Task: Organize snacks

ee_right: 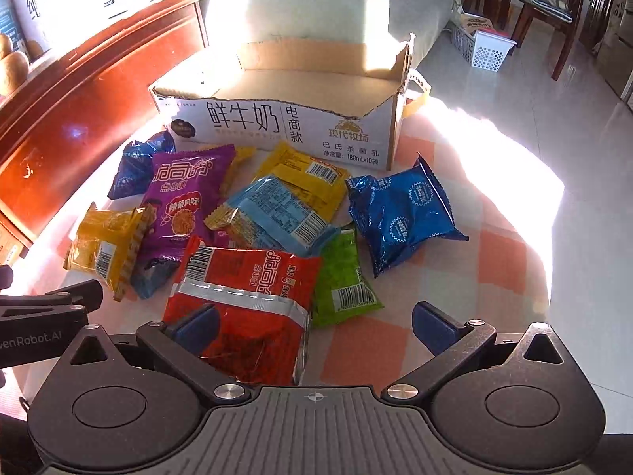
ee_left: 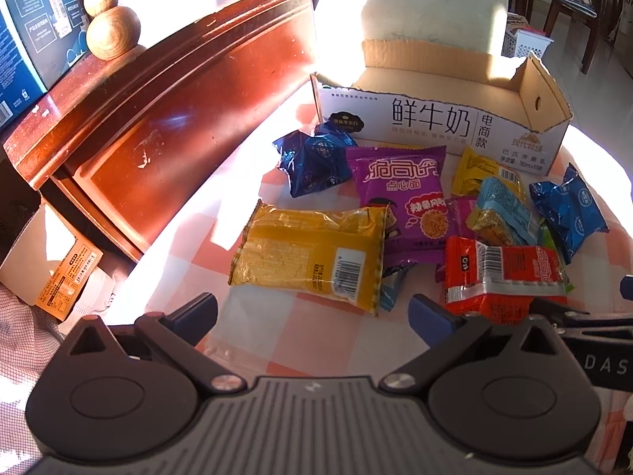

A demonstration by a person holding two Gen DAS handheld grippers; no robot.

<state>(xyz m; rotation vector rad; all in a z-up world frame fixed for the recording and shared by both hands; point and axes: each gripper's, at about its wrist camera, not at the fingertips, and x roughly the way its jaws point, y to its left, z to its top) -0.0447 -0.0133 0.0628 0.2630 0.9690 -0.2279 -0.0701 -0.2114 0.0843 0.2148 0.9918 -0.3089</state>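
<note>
resting grippers: left gripper and right gripper both gape wide, holding nothing.
snacks: red packet lies between the right fingers; yellow packet just ahead of the left.
box: milk carton behind the pile, printed "鲜牛奶", nothing seen inside.

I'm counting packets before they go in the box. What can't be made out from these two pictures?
- Floor of the cardboard box: both views, hidden by its front wall and washed out by sun glare.
- Pale blue packet, left wrist view: mostly buried under the yellow packet.
- Green packet: only a sliver shows in the left wrist view, behind the red packet.
- Lower end of the red packet, right wrist view: behind the right gripper.
</note>
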